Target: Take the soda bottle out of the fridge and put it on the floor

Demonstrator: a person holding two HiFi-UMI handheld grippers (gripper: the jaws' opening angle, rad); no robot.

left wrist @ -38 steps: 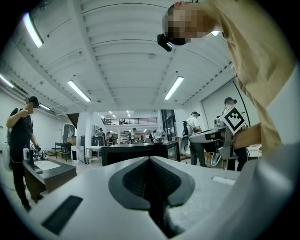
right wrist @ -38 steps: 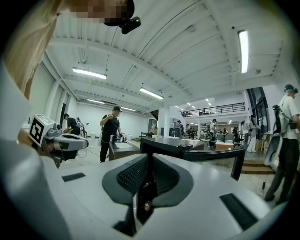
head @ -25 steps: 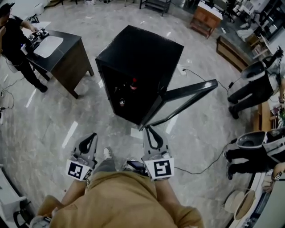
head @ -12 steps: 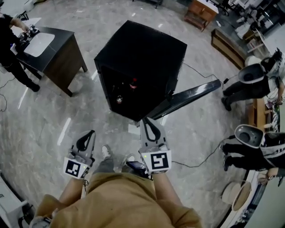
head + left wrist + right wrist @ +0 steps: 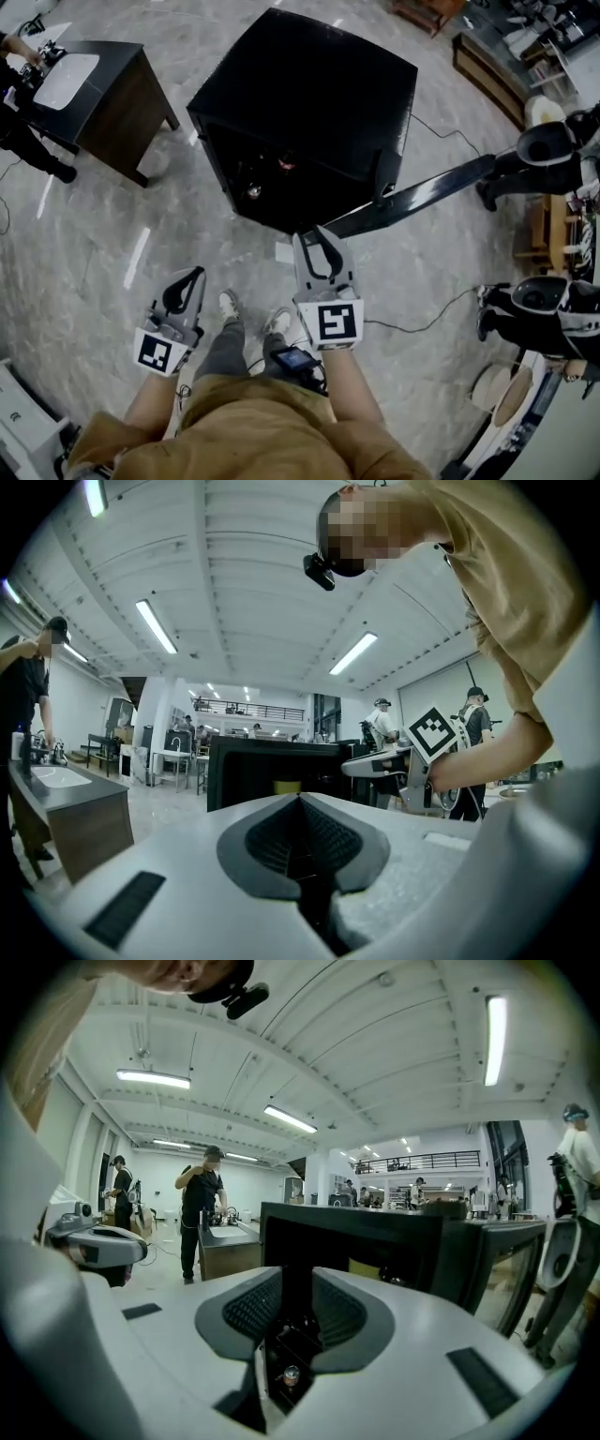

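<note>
- Your right gripper [image 5: 314,236] points at the open front of the black fridge [image 5: 309,84]. In the head view its tips lie near the lower corner, where the door hinges.
- Its jaws have just been opening and now stand a little apart. Nothing is between them; only the fridge's dark inside shows through the gap.
- Your left gripper [image 5: 190,277] hangs further back and to the left, over the marble floor [image 5: 94,244]. Its jaws are pressed together and hold nothing.
- The soda bottle [image 5: 286,164], with its red cap, stands inside the fridge on a shelf, well apart from both of your grippers.
- A small can [image 5: 253,190] sits lower in the fridge, to the left of the bottle and apart from it.
- The fridge door [image 5: 412,195] is swung wide open towards your right.
- A dark table [image 5: 122,112] stands left of the fridge, apart from it, and a person [image 5: 23,141] stands at its far side.
- A thin cable [image 5: 422,323] runs across the floor to your right.
</note>
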